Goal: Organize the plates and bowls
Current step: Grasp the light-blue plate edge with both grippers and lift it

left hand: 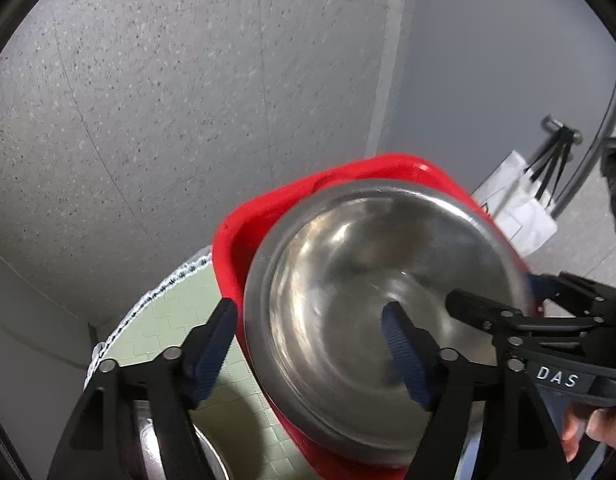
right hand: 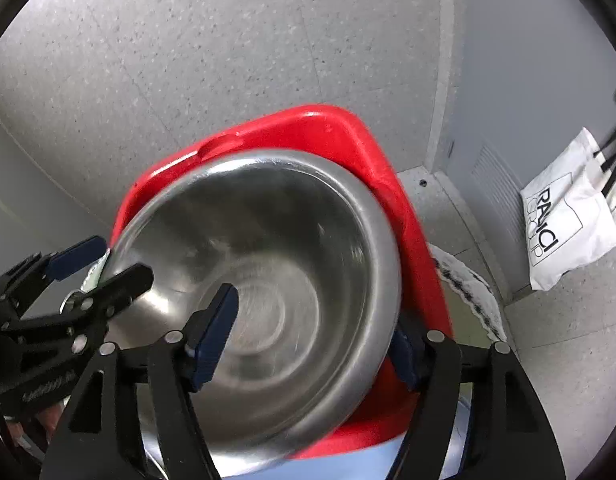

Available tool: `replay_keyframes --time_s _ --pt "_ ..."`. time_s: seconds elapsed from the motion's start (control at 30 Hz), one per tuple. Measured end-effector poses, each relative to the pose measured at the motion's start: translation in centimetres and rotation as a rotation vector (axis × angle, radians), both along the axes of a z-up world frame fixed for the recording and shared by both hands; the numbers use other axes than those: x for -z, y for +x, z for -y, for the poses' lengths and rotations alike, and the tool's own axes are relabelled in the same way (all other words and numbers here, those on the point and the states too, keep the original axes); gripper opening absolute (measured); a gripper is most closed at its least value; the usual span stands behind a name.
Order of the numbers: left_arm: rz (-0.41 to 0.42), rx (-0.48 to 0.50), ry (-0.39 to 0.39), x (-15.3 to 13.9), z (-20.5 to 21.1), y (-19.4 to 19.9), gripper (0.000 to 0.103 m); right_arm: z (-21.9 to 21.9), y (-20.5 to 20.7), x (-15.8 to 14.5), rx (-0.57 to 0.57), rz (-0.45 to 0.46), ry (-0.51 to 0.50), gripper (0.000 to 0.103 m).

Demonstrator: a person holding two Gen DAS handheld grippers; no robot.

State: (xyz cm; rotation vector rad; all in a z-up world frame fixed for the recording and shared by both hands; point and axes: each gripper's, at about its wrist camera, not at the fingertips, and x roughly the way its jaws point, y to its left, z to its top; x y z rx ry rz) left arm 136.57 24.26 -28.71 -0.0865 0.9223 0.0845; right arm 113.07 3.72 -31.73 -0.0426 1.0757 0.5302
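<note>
Straddling opposite sides of the rim, both tools grip the steel bowl (left hand: 383, 300), which sits tilted inside a red tub (right hand: 347, 136) above the green-tiled counter (left hand: 168, 320). The bowl looks stiff, light and slick, so I judge the rolled rim the safest place to hold. The left tool (left hand: 308, 344) has one finger inside and one outside the wall, jaws spread wide around it; whether it pinches is unclear. The right tool (right hand: 311, 340) looks clamped across the rim, angled downward and forward.
</note>
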Motion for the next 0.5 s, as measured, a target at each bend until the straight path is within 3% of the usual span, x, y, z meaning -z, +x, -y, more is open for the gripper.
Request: replay_keyframes --time_s 0.3,0.5 --pt "0.094 0.077 -0.029 -4.0 2.8 -8.7 0.086 3.8 -3.0 -3.8 0.094 0.055 0.020 0.079" --pt "0.044 0.210 -0.049 -3.5 6.4 -13.3 0.092 10.8 -8.6 -5.3 0.253 0.097 0.027 0.084"
